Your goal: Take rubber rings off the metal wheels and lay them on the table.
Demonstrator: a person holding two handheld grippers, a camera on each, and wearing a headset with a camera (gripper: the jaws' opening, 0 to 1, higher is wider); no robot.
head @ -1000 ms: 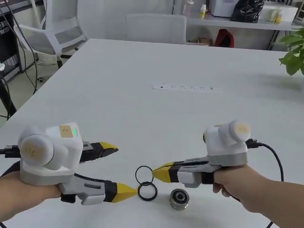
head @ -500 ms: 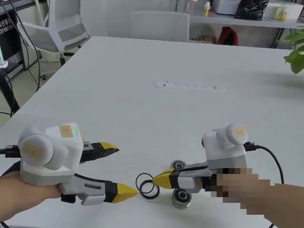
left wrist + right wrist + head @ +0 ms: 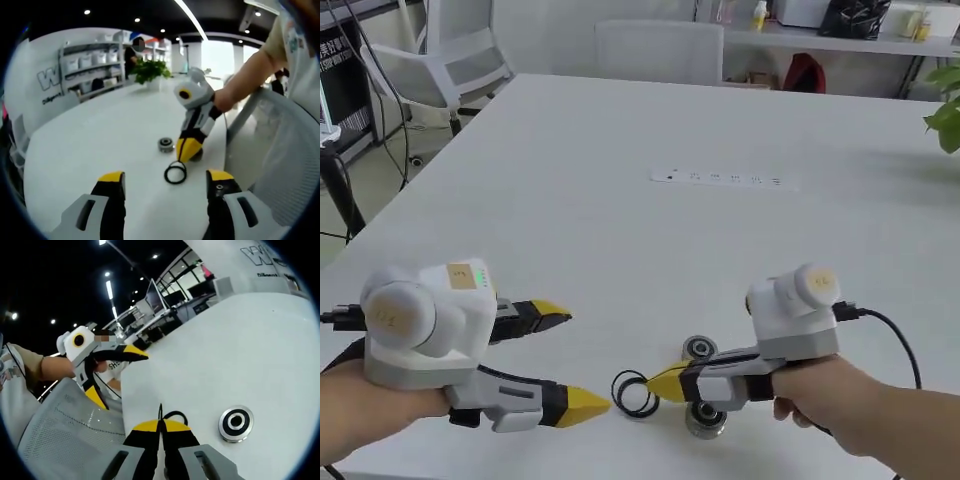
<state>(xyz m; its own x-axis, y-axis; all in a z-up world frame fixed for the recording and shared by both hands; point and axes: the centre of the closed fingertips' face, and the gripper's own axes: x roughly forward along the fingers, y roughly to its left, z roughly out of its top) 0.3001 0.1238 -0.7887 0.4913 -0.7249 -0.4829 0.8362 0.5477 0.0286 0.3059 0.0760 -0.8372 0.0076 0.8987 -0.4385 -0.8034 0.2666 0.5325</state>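
Since the rubber ring [image 3: 634, 394] looks thin, light and floppy, its rim is the place to pinch it, and the right gripper [image 3: 662, 383] seems closed on that rim. It rests on the table [image 3: 650, 250], at 9 o'clock from the nearer metal wheel [image 3: 706, 421]. The left gripper [image 3: 582, 360] hangs open.

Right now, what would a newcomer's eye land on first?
First, the yellow-tipped right gripper, its jaws shut on a black rubber ring low over the white table, near its front edge. Two metal wheels sit close by that gripper. The left gripper hangs open just left of the ring.
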